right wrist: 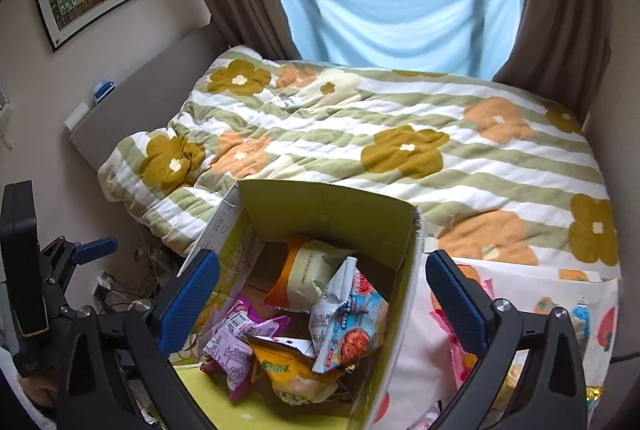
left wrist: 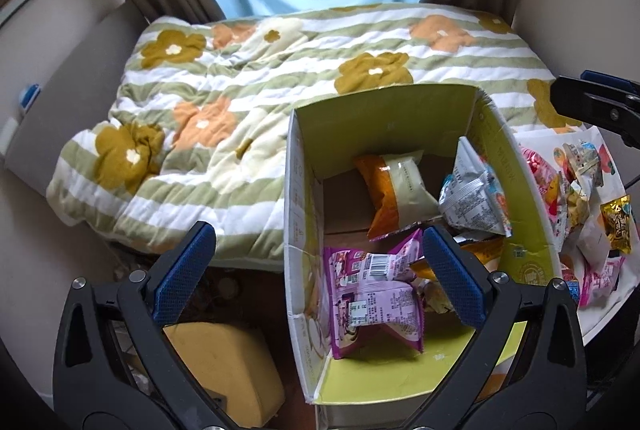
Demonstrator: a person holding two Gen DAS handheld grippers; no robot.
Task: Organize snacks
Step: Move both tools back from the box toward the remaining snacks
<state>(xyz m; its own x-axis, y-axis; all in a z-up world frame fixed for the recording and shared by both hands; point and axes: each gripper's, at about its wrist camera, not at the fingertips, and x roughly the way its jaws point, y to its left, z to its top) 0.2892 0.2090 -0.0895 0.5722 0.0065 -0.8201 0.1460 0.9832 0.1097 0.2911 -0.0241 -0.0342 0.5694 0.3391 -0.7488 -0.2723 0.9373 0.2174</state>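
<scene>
Both grippers angle down over an open cardboard box (right wrist: 328,201) at the foot of a bed (right wrist: 400,133). The box holds five snack packets (right wrist: 348,314); more lie on a cloth (left wrist: 600,189) beside it. The left gripper (left wrist: 320,274) and right gripper (right wrist: 324,300) gape wide, empty, touching nothing.

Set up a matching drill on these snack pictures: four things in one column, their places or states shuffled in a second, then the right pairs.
Things:
1. purple packet
2. gold-wrapped snack
3. right gripper
4. floral quilt

Places or states:
A. spread over the bed
B. jaws wide open, nothing between them
C. inside the cardboard box
D. outside the box, on the white cloth

Pairs: 1-C, 2-D, 3-B, 4-A
</scene>
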